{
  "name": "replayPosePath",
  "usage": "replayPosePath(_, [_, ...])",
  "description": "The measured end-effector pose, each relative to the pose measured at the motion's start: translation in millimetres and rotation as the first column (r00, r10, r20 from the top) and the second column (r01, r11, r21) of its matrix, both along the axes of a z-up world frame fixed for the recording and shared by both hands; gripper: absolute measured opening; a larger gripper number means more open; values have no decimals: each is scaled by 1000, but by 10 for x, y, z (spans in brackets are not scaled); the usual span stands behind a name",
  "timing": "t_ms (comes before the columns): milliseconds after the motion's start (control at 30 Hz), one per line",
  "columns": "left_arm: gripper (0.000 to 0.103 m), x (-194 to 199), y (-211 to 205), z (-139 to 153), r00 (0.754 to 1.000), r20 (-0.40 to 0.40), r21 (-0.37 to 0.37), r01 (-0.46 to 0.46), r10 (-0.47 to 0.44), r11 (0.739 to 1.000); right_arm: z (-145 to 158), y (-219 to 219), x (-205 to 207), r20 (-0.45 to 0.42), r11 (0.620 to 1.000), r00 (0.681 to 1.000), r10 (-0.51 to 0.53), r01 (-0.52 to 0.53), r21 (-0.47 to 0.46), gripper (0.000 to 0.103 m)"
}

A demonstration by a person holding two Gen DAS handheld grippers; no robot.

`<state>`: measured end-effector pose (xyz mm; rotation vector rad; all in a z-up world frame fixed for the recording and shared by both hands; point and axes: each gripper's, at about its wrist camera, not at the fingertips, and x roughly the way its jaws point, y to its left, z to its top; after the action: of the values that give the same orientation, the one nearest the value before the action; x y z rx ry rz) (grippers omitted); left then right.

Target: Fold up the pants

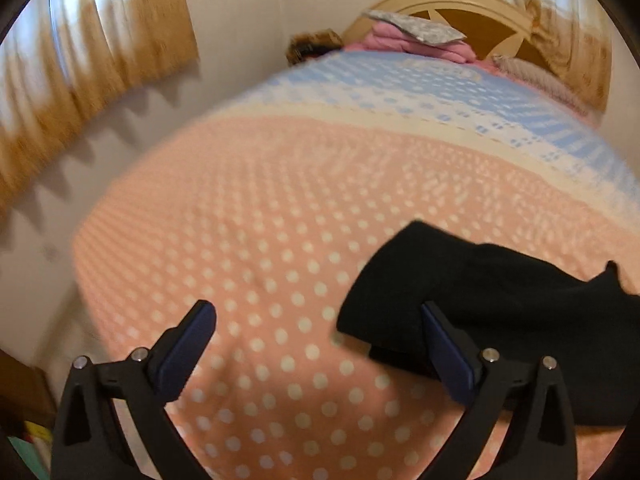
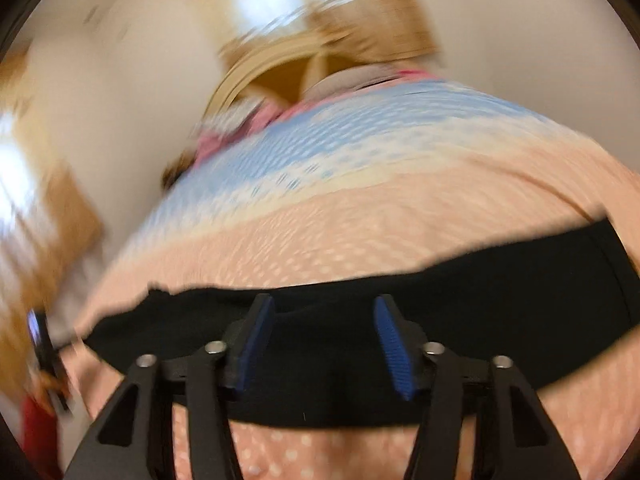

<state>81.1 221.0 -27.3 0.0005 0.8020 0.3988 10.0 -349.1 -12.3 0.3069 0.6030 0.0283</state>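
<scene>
Two open claws, black pants on dotted blanket

A: What can't you make out in the right wrist view?

B: Nearly everything at twelve o'clock is motion-smeared: the headboard and curtains are streaks. A dark object at nine o'clock is unreadable.

A: And the pants?

B: In the left wrist view they run off the frame at three o'clock, and a finger covers part of them. The curtain at ten o'clock is blurred.
</scene>
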Motion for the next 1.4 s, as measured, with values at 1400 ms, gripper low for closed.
replayPosePath(1400, [103,403,-528,-528,984,-10,-50,179,-180,983,-11,-886,-158,47,938,937,-346,347,-13,42])
